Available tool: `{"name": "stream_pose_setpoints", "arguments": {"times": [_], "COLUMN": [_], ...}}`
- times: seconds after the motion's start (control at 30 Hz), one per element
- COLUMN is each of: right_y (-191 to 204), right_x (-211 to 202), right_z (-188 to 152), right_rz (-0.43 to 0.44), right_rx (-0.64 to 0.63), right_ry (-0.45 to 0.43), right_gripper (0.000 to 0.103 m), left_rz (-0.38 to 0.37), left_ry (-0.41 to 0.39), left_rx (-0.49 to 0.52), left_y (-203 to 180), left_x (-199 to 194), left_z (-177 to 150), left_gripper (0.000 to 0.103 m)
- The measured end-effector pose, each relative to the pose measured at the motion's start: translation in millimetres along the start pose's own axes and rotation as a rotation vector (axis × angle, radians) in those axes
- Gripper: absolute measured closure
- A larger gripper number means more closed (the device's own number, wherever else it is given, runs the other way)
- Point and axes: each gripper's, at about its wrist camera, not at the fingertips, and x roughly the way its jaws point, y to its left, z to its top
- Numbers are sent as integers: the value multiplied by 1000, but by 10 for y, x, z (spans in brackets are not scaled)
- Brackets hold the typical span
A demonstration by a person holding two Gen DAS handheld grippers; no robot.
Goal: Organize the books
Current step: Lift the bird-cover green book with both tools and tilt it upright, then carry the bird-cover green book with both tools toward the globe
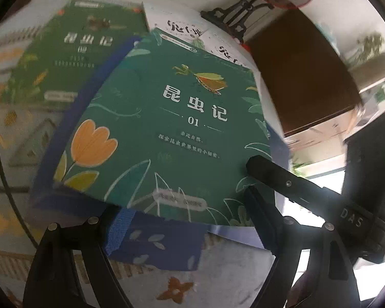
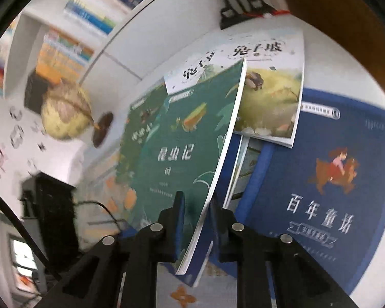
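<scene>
Green book [image 2: 182,154] — right fingers [image 2: 178,220] clamped, angled downward

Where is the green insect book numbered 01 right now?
The green 01 book is clamped at its lower edge in the right gripper, tilted above the blue book, with the rabbit-title book behind.

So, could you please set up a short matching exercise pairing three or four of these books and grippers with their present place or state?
Things:
1. green insect book numbered 01
2. dark blue fairy-tale book
3. white rabbit book
4. left hand-held gripper

States:
A. lying flat on the table, with a corner of another book on it
B. open, holding nothing
C. clamped at its edge by the right hand-held gripper
D. partly over the blue book's top edge

Pairs: 1-C, 2-A, 3-D, 4-B
</scene>
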Motion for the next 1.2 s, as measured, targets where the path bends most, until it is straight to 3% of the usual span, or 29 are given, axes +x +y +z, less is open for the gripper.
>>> {"name": "stream_pose_setpoints", "arguments": {"times": [0.17, 0.27, 0.53, 0.87, 1.2], "right_y": [-67, 25, 279, 507, 1231], "right_x": [71, 71, -57, -169, -183], "right_z": [-12, -27, -7, -4, -84], "right_rz": [3, -31, -67, -60, -12], "right_rx": [-12, -92, -259, -374, -532], "right_ry": [24, 13, -58, -75, -107], "right_gripper": [85, 85, 85, 85, 85], "left_rz": [101, 148, 160, 189, 243], "left_ry": [-38, -92, -197, -276, -416], "left_rx": [106, 192, 265, 302, 255], "left_y": [-118, -261, -402, -494, -145], "left_x": [-36, -89, -296, -541, -1234], "left_z": [-9, -39, -48, -93, -235], "left_gripper": [22, 22, 22, 23, 23]}}
